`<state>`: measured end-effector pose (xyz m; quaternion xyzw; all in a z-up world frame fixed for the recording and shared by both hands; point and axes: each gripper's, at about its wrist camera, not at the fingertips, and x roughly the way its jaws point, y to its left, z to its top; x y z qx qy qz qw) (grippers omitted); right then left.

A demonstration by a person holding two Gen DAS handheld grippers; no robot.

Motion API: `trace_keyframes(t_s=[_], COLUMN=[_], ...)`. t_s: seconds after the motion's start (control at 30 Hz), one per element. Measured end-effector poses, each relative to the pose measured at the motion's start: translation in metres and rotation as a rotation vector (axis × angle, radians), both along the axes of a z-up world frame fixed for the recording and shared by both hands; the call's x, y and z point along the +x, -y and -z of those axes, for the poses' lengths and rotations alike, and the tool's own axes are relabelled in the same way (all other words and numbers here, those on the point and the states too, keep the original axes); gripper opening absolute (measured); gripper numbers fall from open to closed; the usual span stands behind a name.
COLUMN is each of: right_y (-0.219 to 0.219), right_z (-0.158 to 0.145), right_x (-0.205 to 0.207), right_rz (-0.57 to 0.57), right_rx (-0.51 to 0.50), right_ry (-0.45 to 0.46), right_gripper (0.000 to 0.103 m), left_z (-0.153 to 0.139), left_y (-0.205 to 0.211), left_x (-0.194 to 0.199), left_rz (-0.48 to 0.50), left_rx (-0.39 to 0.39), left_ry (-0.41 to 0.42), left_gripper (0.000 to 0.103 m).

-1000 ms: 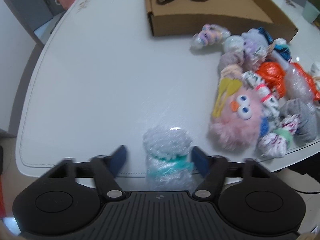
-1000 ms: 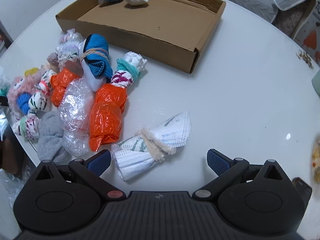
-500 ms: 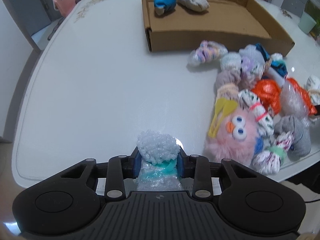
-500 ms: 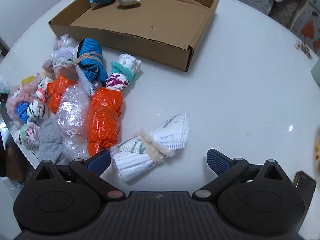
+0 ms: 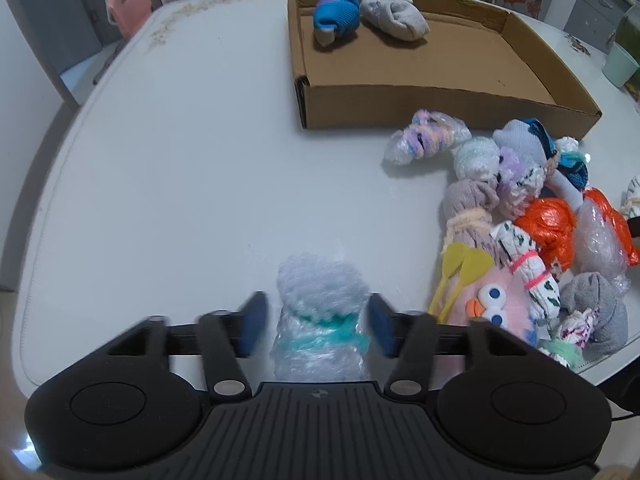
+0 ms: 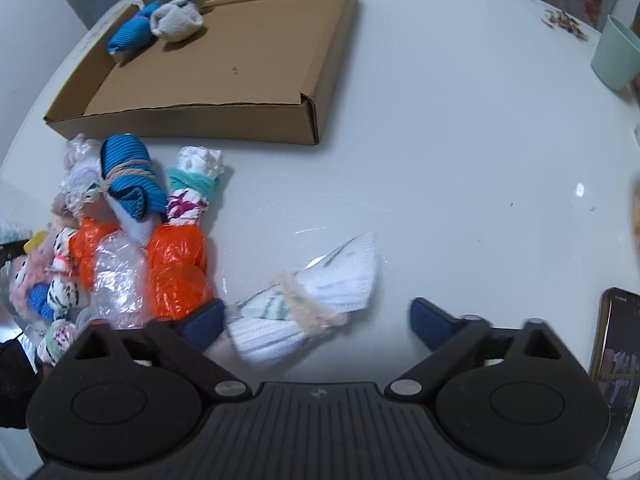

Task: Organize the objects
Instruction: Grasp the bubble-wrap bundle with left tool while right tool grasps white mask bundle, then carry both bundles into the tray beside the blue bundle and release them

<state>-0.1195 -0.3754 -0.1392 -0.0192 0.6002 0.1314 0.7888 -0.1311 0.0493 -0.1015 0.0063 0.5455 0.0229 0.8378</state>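
My left gripper [image 5: 316, 330], clamped on the bubble-wrap bundle [image 5: 320, 320] a moment ago, is opening; my right gripper [image 6: 316, 324] is closing around the white cloth bundle [image 6: 308, 304].

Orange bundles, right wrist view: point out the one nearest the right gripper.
The larger orange bundle, touching the gripper's left fingertip, below the white-and-magenta roll. The other orange bundle lies farther left.

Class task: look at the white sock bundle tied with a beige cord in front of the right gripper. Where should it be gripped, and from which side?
Grip the white sock bundle at its cord-tied waist, probably from above, pads across the narrow part. It lies flat on the table, flaring at both ends. The right gripper straddles it, jaws closing, not yet pressing.
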Motion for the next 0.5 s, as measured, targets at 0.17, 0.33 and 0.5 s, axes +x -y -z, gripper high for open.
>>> trace_keyframes(t_s=[0.17,0.33,0.5], right_y=[0.006,0.025,0.05], right_z=[0.002,-0.004,-0.016], right_x=[-0.012,-0.028,-0.049], right_rz=[-0.008,0.0,0.02], right_rx=[-0.046,-0.037,-0.001], right_ry=[-0.002,0.024,0.058], right_gripper=[0.077,0.07,0.069], left_z=[0.001,-0.006,-0.015], left_y=[-0.002,0.004,0.006], left_x=[-0.005,-0.004,-0.004], left_rz=[0.001,0.017,0.022], left_rx=[0.003,0.017,0.012], left_ry=[-0.007,-0.002,0.004], left_gripper=[0.072,0.044,0.044])
